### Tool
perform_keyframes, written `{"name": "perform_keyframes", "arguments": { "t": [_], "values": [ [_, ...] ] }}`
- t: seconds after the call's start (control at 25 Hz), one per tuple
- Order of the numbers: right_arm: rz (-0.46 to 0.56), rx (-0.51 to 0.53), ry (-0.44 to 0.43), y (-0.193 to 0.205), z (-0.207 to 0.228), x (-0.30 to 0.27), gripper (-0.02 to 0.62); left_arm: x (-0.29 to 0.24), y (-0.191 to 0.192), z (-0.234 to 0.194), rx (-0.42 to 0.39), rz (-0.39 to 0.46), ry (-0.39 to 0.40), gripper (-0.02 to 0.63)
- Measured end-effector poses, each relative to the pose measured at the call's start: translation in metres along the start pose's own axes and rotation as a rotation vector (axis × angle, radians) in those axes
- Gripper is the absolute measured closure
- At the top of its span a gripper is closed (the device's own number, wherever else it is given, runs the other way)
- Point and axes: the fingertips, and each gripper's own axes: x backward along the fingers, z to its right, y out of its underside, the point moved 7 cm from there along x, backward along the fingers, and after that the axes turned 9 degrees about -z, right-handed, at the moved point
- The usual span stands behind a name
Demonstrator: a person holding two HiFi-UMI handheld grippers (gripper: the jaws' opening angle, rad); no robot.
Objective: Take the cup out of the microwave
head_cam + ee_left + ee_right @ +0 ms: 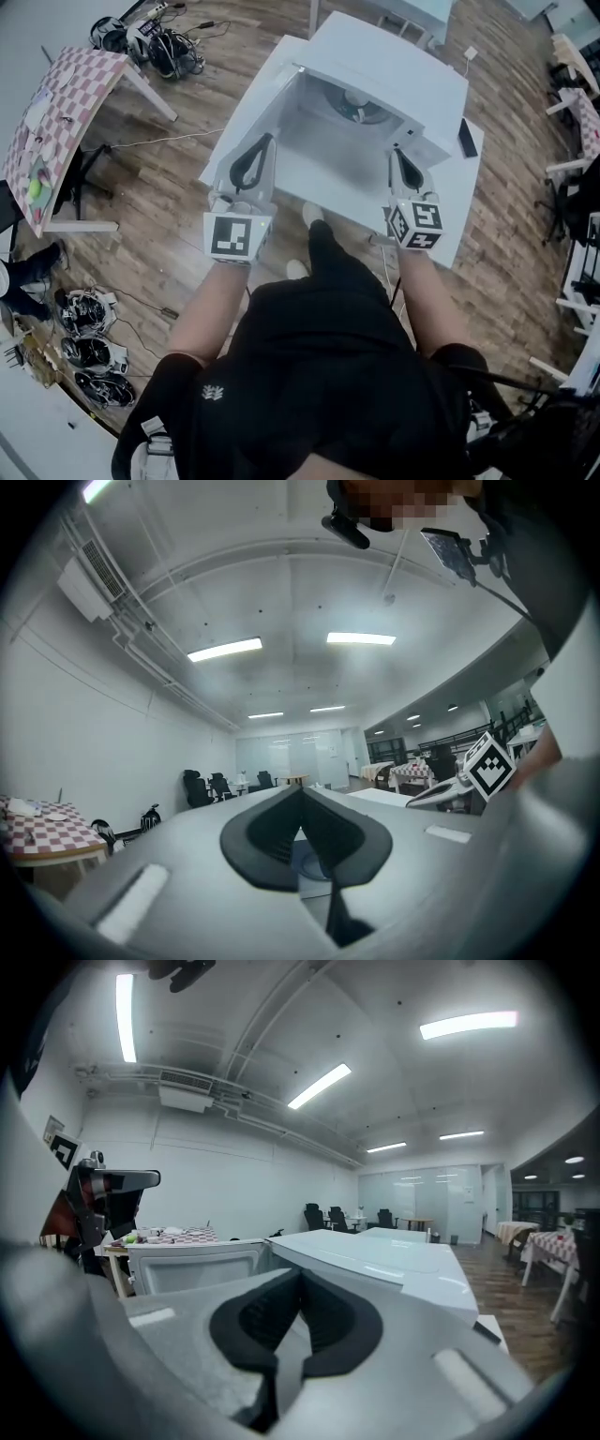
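A white microwave (394,70) stands on a white table (448,246) with its door (251,103) swung open to the left. Inside lies the round turntable, and a small pale cup (356,105) sits on it, blurred. My left gripper (269,141) hangs in front of the opening near the door, its jaws shut on nothing. My right gripper (397,155) is at the cavity's right front corner, also shut and empty. In the left gripper view the left gripper (302,791) points level at the cavity. In the right gripper view the right gripper (300,1274) faces the microwave's top (375,1252) and door (192,1267).
A dark flat phone-like object (466,138) lies on the table right of the microwave. A table with a checked cloth (58,112) stands far left. Headsets and cables (150,39) lie on the wooden floor. White desks and chairs (574,103) stand at the right.
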Motion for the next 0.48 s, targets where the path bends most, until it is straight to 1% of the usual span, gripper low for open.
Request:
{"name": "perform_keyframes", "arguments": {
  "t": [0.16, 0.32, 0.48],
  "values": [
    [-0.028, 0.007, 0.019, 0.011, 0.015, -0.035, 0.595, -0.027, 0.010, 0.001, 0.003, -0.027, 0.013, 0.603],
    [-0.023, 0.018, 0.007, 0.018, 0.026, -0.081, 0.595, -0.063, 0.023, -0.005, -0.001, -0.065, 0.023, 0.603],
    [-0.028, 0.033, 0.002, 0.030, 0.029, -0.122, 0.595, -0.093, 0.039, -0.010, -0.011, -0.079, 0.054, 0.603]
  ]
}}
